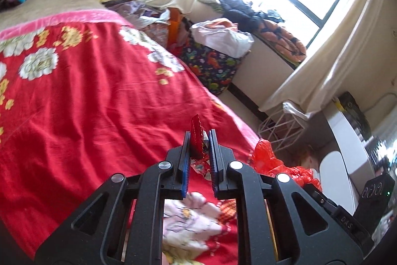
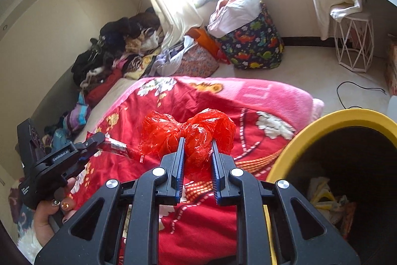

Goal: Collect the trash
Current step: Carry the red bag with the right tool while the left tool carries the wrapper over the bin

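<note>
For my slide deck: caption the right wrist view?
Right hand-held gripper clamps a red plastic bag above the bed, beside a yellow-rimmed trash bin.

Red snack wrapper (image 1: 197,138) upright, crumpled red plastic bag (image 2: 196,138), yellow-rimmed bin (image 2: 310,126) beside

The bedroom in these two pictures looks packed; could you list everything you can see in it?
snack wrapper: one, red, pinched between the left fingers above the bed
plastic bag: one, red, crumpled, pinched between the right fingers
bin: one, yellow rim, dark inside, some trash at its bottom, beside the bed on the right
blanket: one, red with white flowers and a pink edge, spread over the bed
clothes pile: one, mixed dark colours, at the far end of the bed
dinosaur-print basket: one, navy, on the floor below the window
wire stool: one, white, by the curtain
left gripper: black, shut on the wrapper
right gripper: black, shut on the bag
</note>
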`<control>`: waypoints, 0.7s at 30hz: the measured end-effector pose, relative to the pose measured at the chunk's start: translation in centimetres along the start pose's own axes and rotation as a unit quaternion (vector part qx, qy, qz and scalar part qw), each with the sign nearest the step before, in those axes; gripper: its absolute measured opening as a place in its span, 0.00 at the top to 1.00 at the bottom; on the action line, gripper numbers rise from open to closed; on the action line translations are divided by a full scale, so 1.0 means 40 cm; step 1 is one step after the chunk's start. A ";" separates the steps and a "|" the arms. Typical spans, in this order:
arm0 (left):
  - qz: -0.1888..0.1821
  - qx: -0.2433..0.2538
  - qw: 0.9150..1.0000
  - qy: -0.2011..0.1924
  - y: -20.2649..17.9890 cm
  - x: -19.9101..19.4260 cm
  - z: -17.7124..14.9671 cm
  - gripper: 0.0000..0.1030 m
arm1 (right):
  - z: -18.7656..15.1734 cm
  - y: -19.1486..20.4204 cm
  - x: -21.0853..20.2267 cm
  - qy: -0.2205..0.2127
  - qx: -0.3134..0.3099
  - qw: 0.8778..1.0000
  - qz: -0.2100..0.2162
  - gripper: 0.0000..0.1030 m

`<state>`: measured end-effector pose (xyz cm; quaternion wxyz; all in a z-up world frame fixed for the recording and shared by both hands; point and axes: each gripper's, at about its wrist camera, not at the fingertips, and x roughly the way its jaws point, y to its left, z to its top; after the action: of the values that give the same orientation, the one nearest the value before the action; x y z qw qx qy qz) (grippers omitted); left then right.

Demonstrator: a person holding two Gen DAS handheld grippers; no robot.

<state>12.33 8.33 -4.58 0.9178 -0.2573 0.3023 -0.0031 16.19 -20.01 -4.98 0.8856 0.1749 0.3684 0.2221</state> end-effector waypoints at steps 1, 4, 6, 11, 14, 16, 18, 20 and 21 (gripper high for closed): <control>-0.002 0.004 1.000 0.000 -0.008 -0.002 -0.002 0.92 | -0.001 -0.007 -0.013 -0.004 0.002 1.000 -0.002 0.83; -0.011 0.016 1.000 0.000 -0.041 -0.011 -0.008 0.92 | 0.000 -0.028 -0.045 -0.014 0.007 1.000 -0.008 0.83; -0.018 0.025 1.000 0.000 -0.064 -0.016 -0.012 0.92 | 0.000 -0.041 -0.065 -0.020 0.009 1.000 -0.014 0.83; -0.034 0.044 0.998 0.002 -0.111 -0.023 -0.021 0.92 | -0.006 -0.075 -0.109 -0.033 0.018 0.999 -0.025 0.83; -0.044 0.056 0.997 0.005 -0.145 -0.024 -0.030 0.92 | -0.009 -0.095 -0.133 -0.040 0.024 0.998 -0.033 0.83; -0.049 0.064 0.997 0.007 -0.165 -0.026 -0.036 0.92 | -0.013 -0.108 -0.149 -0.043 0.028 0.998 -0.037 0.83; -0.054 0.070 0.996 0.008 -0.182 -0.028 -0.042 0.92 | -0.015 -0.118 -0.163 -0.047 0.031 0.998 -0.042 0.83; -0.059 0.077 0.995 0.009 -0.196 -0.031 -0.047 0.92 | -0.017 -0.127 -0.177 -0.051 0.033 0.997 -0.046 0.83; -0.061 0.079 0.995 0.010 -0.202 -0.030 -0.049 0.92 | -0.018 -0.134 -0.186 -0.054 0.036 0.997 -0.048 0.83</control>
<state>11.47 0.60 -1.44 0.9304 -0.2017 0.2939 -0.0853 12.40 -28.30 -3.74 0.9068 0.2005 0.3362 0.1564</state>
